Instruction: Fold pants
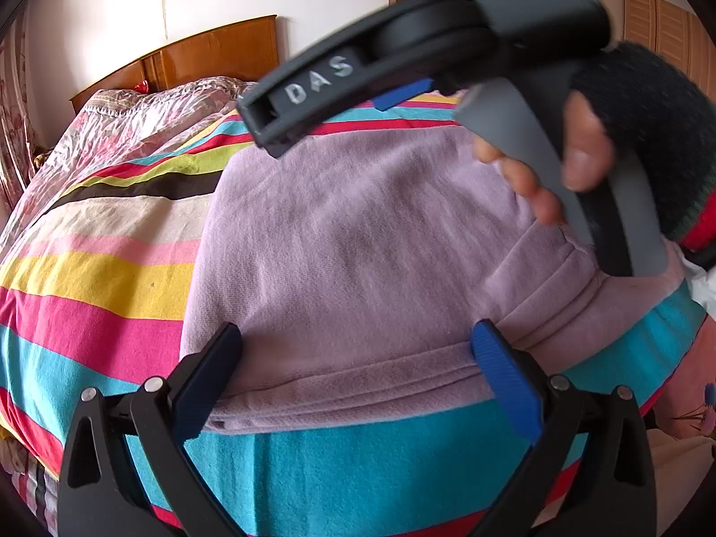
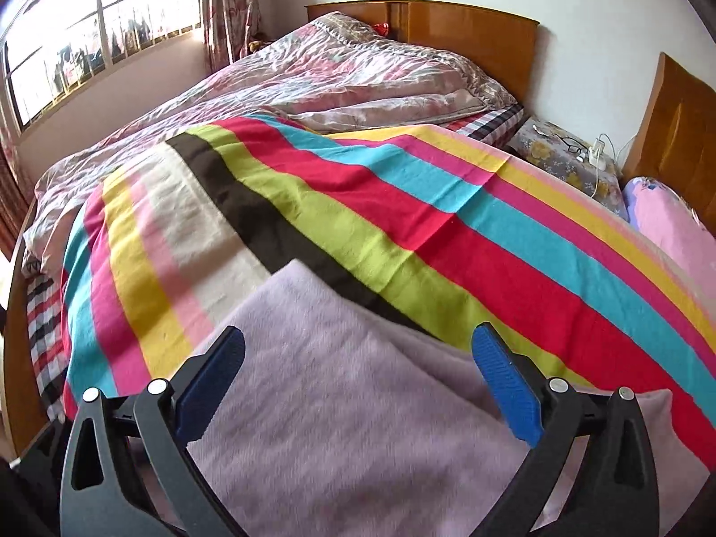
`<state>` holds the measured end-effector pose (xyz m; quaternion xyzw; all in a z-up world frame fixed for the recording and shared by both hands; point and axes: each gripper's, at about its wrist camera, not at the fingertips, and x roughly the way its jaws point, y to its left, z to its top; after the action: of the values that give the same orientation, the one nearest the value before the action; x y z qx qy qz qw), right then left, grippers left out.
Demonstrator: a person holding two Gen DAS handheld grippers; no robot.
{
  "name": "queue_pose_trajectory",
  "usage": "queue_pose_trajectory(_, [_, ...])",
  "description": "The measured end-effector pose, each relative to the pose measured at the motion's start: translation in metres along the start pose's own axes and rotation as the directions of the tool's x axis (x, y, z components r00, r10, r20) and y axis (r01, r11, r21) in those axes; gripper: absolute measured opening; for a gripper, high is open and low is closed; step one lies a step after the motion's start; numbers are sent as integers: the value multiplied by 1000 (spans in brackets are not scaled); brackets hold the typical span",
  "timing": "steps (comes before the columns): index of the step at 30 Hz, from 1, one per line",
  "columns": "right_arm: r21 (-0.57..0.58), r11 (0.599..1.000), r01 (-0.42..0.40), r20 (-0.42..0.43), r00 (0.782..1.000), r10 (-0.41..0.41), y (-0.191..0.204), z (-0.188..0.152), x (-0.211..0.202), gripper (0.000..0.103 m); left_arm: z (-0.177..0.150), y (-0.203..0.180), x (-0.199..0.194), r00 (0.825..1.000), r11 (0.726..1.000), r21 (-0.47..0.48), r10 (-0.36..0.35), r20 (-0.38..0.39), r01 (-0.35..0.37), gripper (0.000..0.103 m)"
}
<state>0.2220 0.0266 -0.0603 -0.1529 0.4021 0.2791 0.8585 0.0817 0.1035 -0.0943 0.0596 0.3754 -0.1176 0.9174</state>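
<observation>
The lilac pants lie folded in several layers on a striped blanket on the bed. My left gripper is open, its blue pads on either side of the near folded edge, holding nothing. The right gripper's body and the gloved hand on it hover over the far right of the pants; one blue fingertip shows past the body. In the right wrist view the right gripper is open above the pants, holding nothing.
A floral quilt is bunched at the head of the bed before a wooden headboard. A window is at the left. A bedside stand with cables and a pink pillow are at the right.
</observation>
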Motion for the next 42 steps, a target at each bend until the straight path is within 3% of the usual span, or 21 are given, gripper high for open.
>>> queue_pose_trajectory(3, [-29, 1000, 7, -113, 994, -11, -8, -30, 8, 98, 1, 2, 1, 1000, 1000, 0, -1, -4, 1, 102])
queue_pose_trajectory(4, [-7, 1000, -18, -114, 993, 17, -16, -37, 11, 98, 2, 1, 1, 1000, 1000, 2, 0, -8, 0, 102])
queue_pose_trajectory(6, [88, 993, -82, -48, 995, 87, -38, -43, -4, 97, 4, 1, 2, 1000, 1000, 4, -1, -24, 1, 102])
queue_pose_trajectory(9, [173, 982, -76, 83, 995, 63, -66, -59, -54, 98, 16, 0, -1, 996, 1000, -4, 25, -89, -26, 102])
queue_pose_trajectory(11, [195, 981, 8, 109, 994, -30, -87, -83, -85, 98, 28, -8, -7, 993, 999, -10, 49, -108, -50, 102])
queue_pose_trajectory(12, [210, 975, 79, 102, 990, -102, -101, -95, -97, 98, 34, -15, -13, 996, 1000, -5, 26, -88, -27, 102])
queue_pose_trajectory(15, [322, 899, 296, 23, 947, -320, -156, -148, -128, 98, 58, -44, -22, 998, 998, 41, -56, -29, 57, 102])
queue_pose_trajectory(19, [484, 792, 372, -70, 919, -389, -224, -220, -159, 98, 92, -89, 9, 990, 982, 128, -137, -33, 140, 102])
queue_pose_trajectory(22, [504, 759, 413, -161, 908, -387, -249, -264, -160, 98, 106, -99, 60, 984, 987, 112, -100, -149, 118, 102])
queue_pose_trajectory(24, [505, 797, 332, -81, 937, -339, -250, -285, -175, 97, 104, -93, 84, 973, 990, 69, -107, -205, 124, 102])
queue_pose_trajectory(26, [567, 774, 282, 5, 938, -345, -249, -307, -204, 98, 101, -88, 84, 976, 987, 61, -136, -170, 148, 102])
queue_pose_trajectory(29, [711, 665, 228, 88, 910, -405, -248, -352, -255, 98, 94, -88, 81, 983, 986, 78, -134, -129, 145, 102])
queue_pose_trajectory(31, [799, 584, 143, 149, 894, -423, -245, -385, -281, 98, 93, -88, 80, 985, 987, 77, -130, -113, 139, 102])
queue_pose_trajectory(33, [868, 495, 42, 184, 899, -398, -247, -413, -289, 97, 93, -87, 81, 985, 987, 75, -132, -110, 141, 102])
queue_pose_trajectory(37, [912, 410, -1, 166, 916, -366, -254, -436, -276, 81, 93, -86, 81, 986, 987, 76, -133, -103, 142, 102])
queue_pose_trajectory(39, [919, 391, -59, 205, 917, -343, -259, -436, -268, 79, 93, -86, 81, 986, 987, 75, -134, -99, 141, 102])
queue_pose_trajectory(42, [910, 410, -59, 209, 920, -332, -259, -425, -257, 76, 91, -87, 80, 988, 988, 76, -125, -91, 132, 102])
